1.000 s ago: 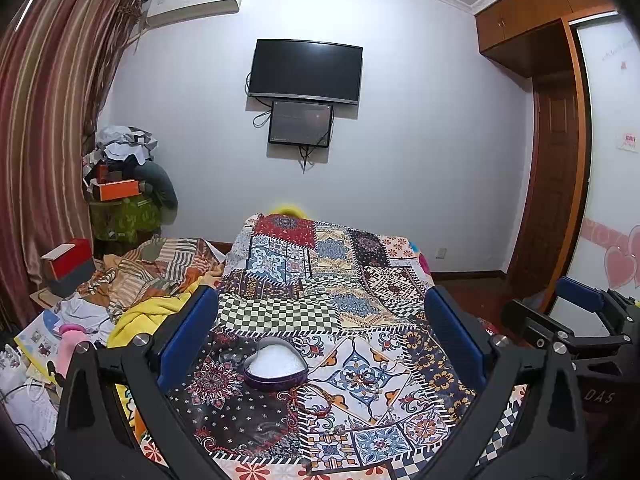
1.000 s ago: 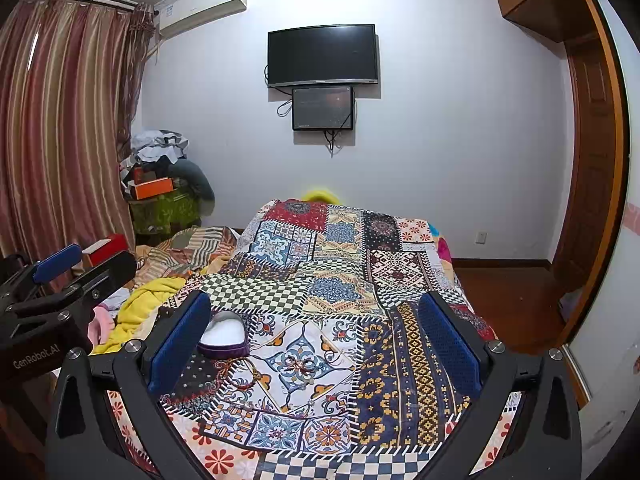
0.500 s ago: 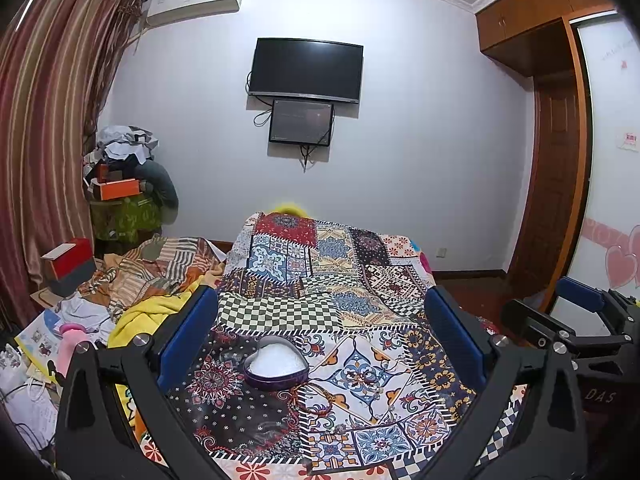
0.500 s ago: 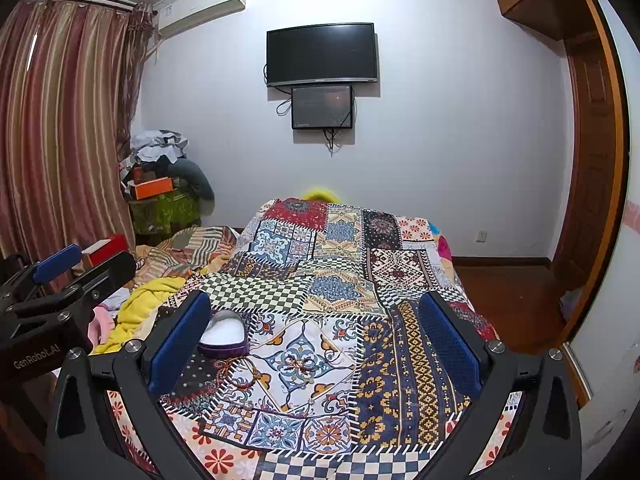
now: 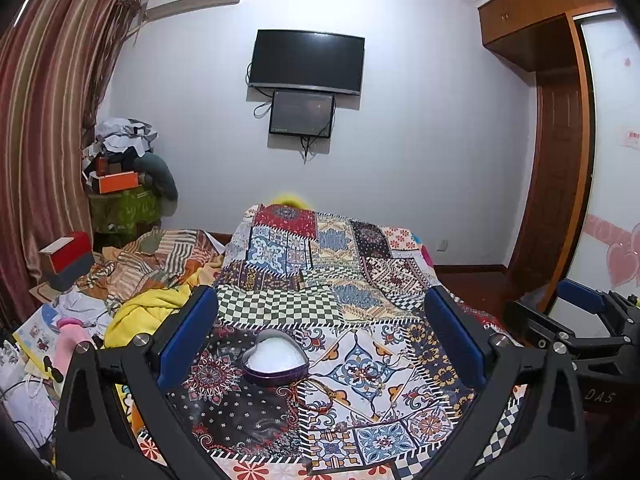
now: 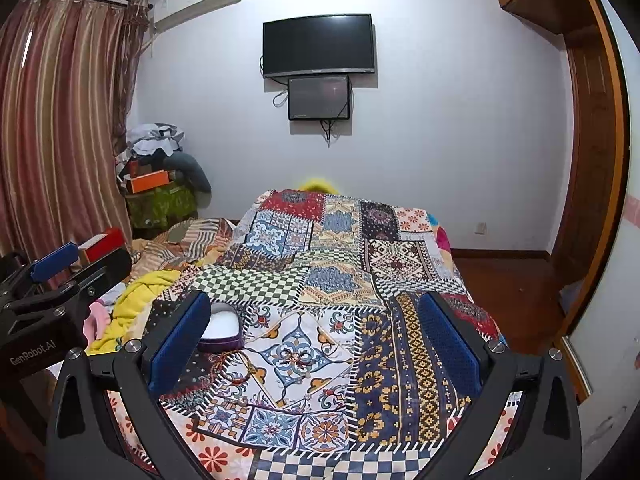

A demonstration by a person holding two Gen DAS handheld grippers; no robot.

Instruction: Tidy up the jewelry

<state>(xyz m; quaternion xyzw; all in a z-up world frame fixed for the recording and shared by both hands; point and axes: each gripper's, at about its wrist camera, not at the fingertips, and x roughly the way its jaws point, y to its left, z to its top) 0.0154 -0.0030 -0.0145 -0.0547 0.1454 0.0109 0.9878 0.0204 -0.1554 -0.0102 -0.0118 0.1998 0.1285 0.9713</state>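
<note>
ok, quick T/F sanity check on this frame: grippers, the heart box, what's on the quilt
1. Both grippers are open and hold nothing. True: left gripper, right gripper.
2. The heart-shaped box has its lid on. False: it is open, white lining showing.
3. The box sits on the patchwork quilt. True.
4. A beaded bracelet lies inside the box. False: it lies on the quilt, nearer the camera than the box.

White wall (image 5: pixel 420 140), mounted TV (image 5: pixel 306 60), striped curtains (image 5: pixel 44 140), wooden door (image 5: pixel 560 184).
</note>
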